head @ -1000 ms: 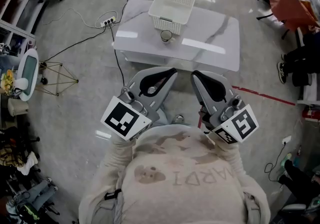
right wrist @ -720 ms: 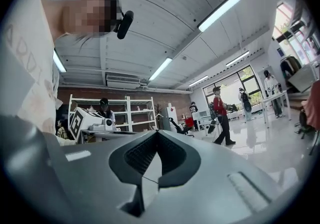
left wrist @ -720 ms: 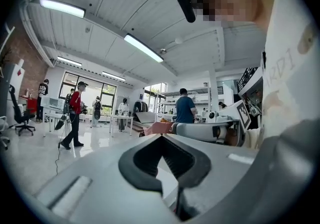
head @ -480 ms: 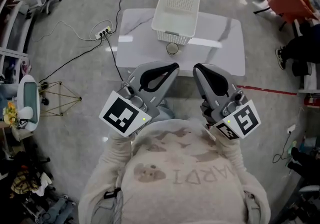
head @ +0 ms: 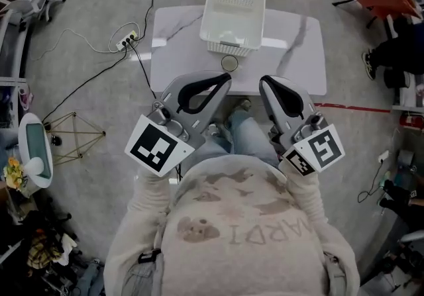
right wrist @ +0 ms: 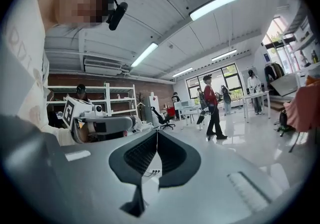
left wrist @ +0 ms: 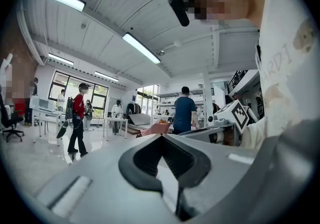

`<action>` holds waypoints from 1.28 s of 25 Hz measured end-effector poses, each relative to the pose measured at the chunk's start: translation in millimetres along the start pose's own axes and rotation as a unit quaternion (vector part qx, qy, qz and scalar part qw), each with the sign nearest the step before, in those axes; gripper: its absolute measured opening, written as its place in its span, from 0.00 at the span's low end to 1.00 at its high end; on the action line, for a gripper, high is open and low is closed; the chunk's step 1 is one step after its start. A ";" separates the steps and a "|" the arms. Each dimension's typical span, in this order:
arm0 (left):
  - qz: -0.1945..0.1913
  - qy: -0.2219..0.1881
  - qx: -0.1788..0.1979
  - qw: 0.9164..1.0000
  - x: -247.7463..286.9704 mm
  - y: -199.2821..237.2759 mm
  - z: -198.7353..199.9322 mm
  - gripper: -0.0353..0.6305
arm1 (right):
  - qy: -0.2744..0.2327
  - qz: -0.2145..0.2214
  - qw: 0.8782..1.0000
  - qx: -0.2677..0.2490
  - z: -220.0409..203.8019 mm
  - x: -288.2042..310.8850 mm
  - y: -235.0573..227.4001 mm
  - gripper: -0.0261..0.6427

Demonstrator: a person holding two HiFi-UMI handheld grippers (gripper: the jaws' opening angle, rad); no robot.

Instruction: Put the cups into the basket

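Note:
A white plastic basket (head: 232, 11) stands at the far edge of a white marble table (head: 295, 43). One small cup (head: 229, 63) sits upright on the table just in front of the basket. Both grippers are held close to my chest, short of the table's near edge. The left gripper (head: 224, 79) is shut with nothing in it. The right gripper (head: 264, 82) is shut and empty as well. In the left gripper view the jaws (left wrist: 161, 137) meet at the tip against a background of the room; the right gripper view shows the same for the right gripper (right wrist: 156, 132). Neither gripper view shows the cup or the basket.
A power strip (head: 124, 40) with cables lies on the floor left of the table. A wire-frame stand (head: 74, 134) is at the left. A red line (head: 361, 110) crosses the floor at the right. Several people stand in the room behind.
The table, basket and cup have shifted nearer to the grippers in the head view. Both grippers stayed shut and kept their pose by my chest.

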State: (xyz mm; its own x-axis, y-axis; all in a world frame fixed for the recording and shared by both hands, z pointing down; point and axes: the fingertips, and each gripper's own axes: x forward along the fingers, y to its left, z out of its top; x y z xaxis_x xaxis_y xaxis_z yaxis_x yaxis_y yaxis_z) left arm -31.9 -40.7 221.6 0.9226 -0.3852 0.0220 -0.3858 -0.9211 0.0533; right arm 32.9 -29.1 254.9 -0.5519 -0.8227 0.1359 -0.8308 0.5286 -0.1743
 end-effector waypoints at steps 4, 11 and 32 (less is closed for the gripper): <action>0.015 -0.003 -0.010 1.000 10.4 22.7 -7.0 0.05 | 0.055 -0.015 0.998 0.007 -36.8 22.0 -33.7 0.08; 0.039 0.017 -0.014 0.999 32.0 63.8 -28.4 0.05 | 0.183 -0.025 0.982 0.030 -129.1 74.4 -95.4 0.10; 0.042 0.090 -0.040 0.994 84.9 143.9 -192.0 0.05 | 0.427 -0.089 0.895 0.089 -411.5 158.3 -202.1 0.13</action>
State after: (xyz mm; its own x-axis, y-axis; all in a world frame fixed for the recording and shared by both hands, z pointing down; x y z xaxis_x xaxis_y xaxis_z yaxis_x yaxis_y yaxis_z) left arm -9.1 -194.8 422.9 0.8754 -0.4370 0.2067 -0.4663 -0.8761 0.1224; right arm 84.0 -180.2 712.9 -0.3286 -0.3894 0.8604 -0.9284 0.3003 -0.2187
